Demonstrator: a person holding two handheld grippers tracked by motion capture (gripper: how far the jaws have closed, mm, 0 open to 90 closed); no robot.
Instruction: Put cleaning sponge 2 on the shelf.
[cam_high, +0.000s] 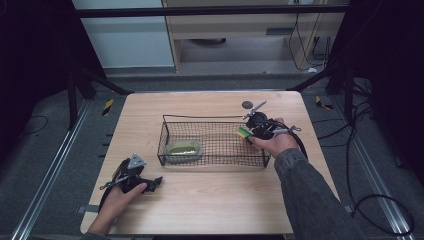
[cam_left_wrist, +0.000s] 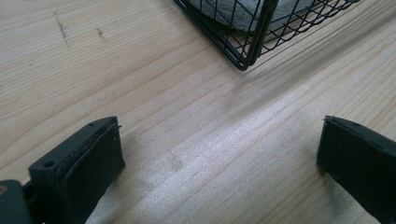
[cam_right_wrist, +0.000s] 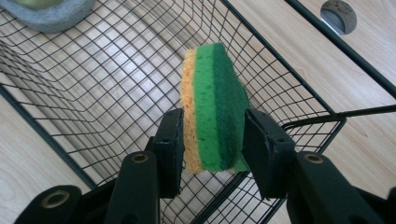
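- The right claw (cam_right_wrist: 212, 140) is clamped on a sponge (cam_right_wrist: 212, 102) that has a yellow layer and a green layer; one jaw presses the yellow face and the other the green face.
- The sponge stands on edge between the jaws and sticks out well past their tips.
- In the high view the right claw (cam_high: 246, 132) holds the sponge (cam_high: 243, 132) at the right end of the black wire basket (cam_high: 165, 131), over its inside rather than beside it.
- Whether the sponge touches the basket floor is hard to judge; in the right gripper view it appears to hang clear above the mesh (cam_right_wrist: 93, 84).
- A grey dish (cam_high: 184, 149) with something yellowish-green in it lies in the left end of the basket, well apart from the sponge.
- The left claw (cam_high: 156, 183) rests low on the wooden worktop (cam_high: 210, 200), near the basket's front left corner and apart from it.
- In the left gripper view its jaws stand wide apart with only bare wood (cam_left_wrist: 210, 140) between them, gripping nothing.
- A small round grey disc (cam_high: 247, 104) sits on the worktop just beyond the basket's far right corner.
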